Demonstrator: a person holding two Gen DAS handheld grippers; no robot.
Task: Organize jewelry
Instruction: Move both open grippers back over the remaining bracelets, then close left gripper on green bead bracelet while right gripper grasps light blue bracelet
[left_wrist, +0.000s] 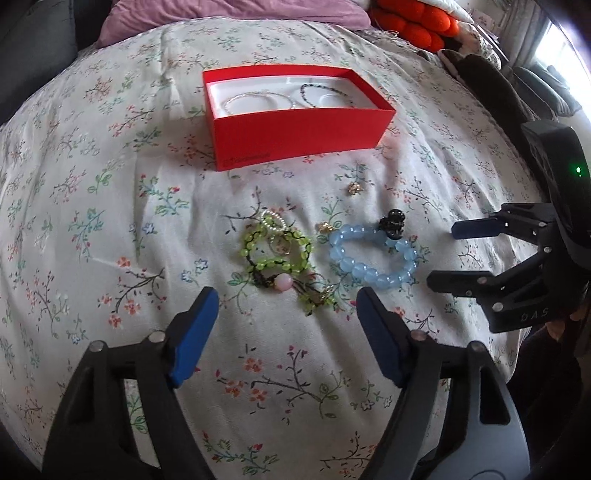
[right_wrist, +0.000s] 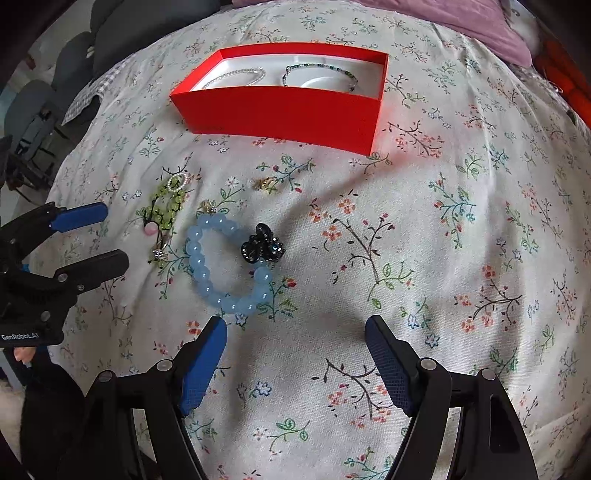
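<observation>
Two open grippers, left gripper (left_wrist: 286, 310) near green bracelet (left_wrist: 275, 254)

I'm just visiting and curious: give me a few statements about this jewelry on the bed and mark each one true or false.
1. The red box already holds two beaded strands. True.
2. The blue bead bracelet lies inside the box. False: it lies on the floral bedspread.
3. A black hair clip rests against the blue bracelet. True.
4. The left gripper grips the green bead bracelet. False: its jaws are open and hold nothing.
5. The right gripper is shut. False: its jaws are open and empty.
</observation>
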